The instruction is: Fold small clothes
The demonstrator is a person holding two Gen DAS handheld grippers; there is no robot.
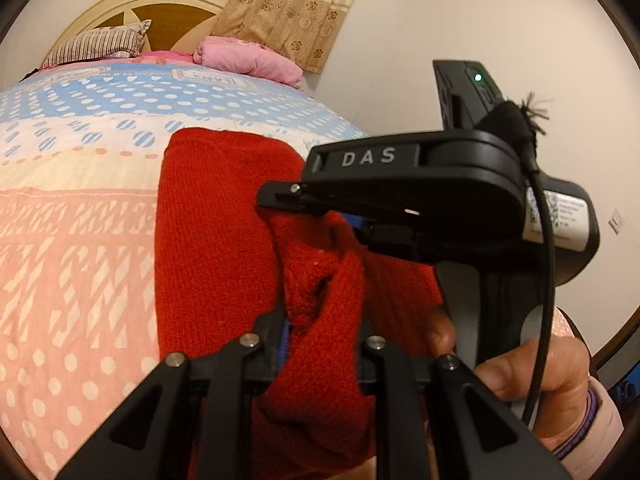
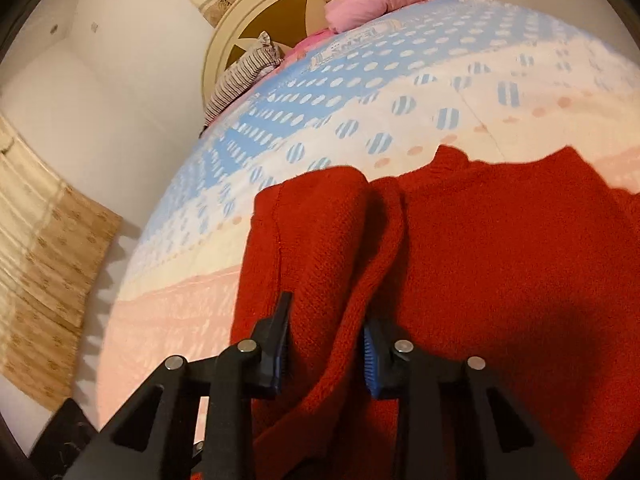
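So there's a red knit sweater [image 1: 208, 240] spread over a bedspread [image 1: 72, 240] with pink, cream and blue polka-dot bands, filling the middle and lower part of both views. In the left wrist view the left gripper [image 1: 320, 344] sits at the bottom centre of the frame with a bunched fold of the red knit squeezed between its fingers, so it's clamped on the sweater.

Right above that, in the centre right of the same view, the right gripper [image 1: 280, 200] comes in sideways with "DAS" printed on its body and a green light glowing on top. Its tip is touching the same gathered bit of knit. The person's right hand [image 1: 532, 368] wraps the handle at lower right, with a black cable running down past it.

In the right wrist view the right gripper [image 2: 326, 344] is at bottom centre, and a thick ridge of red fabric runs up between its blue-padded fingers [image 2: 370, 354], which press on it from both sides.

At the top of the frames there's a striped pillow [image 1: 100, 42], a pink folded blanket [image 1: 248, 58] just beside it, a cream headboard [image 1: 160, 4] behind, and a beige flowered curtain [image 1: 288, 4].
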